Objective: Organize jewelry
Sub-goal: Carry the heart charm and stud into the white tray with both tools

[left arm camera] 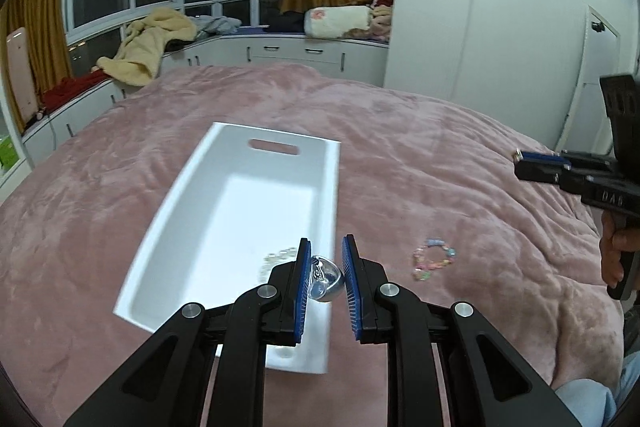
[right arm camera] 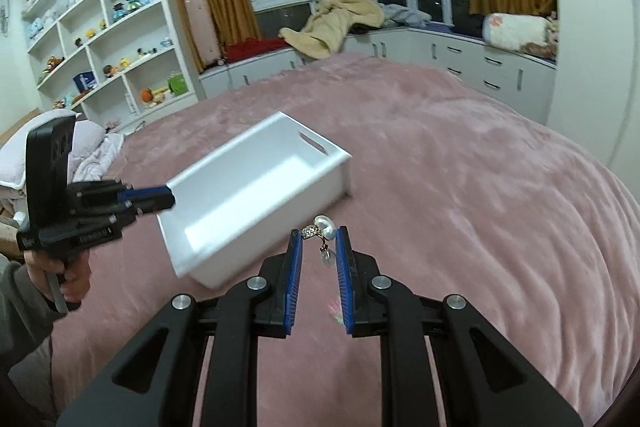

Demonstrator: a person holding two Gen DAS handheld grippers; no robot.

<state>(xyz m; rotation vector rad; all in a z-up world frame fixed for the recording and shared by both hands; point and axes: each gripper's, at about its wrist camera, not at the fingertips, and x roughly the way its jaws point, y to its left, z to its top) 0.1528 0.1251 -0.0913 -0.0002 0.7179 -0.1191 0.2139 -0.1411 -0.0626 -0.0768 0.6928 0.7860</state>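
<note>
Left gripper (left arm camera: pixel 326 269) sits at the bottom centre of its own view with a gap between the blue pads, and a shiny silver piece of jewelry (left arm camera: pixel 324 278) is in that gap. It touches the left pad (left arm camera: pixel 303 281) but there's daylight between it and the right one, so the jaws look parted rather than clamped; I honestly can't tell if it's resting against that pad or dropping. It hangs right over the near right rim of the white tray (left arm camera: pixel 192 195), which runs up the middle of the frame with its handle slot at the far end. Inside the tray, just left of the fingertips, there's a pale clear-beaded bracelet (left arm camera: pixel 276 259), kind of blurry. Lower right of centre, out on the pink blanket (left arm camera: pixel 400 131), lies a pastel bead bracelet (left arm camera: pixel 434 263), well clear of the tray.

Right gripper (right arm camera: pixel 318 241) at the bottom centre of its view is pinching a gold and pearl earring (right arm camera: pixel 322 229) right at the fingertips, pearl on top and a little drop dangling down between the pads. It's held up above the blanket, just to the right of the tray's near corner. From the left camera you can see this same gripper at the right edge with something tiny and gold at its tip.

In the right view the left gripper pokes in from the left edge, its tip over the tray's near left end, with the hand (right arm camera: pixel 70 273) wrapped around the grip below.
</note>
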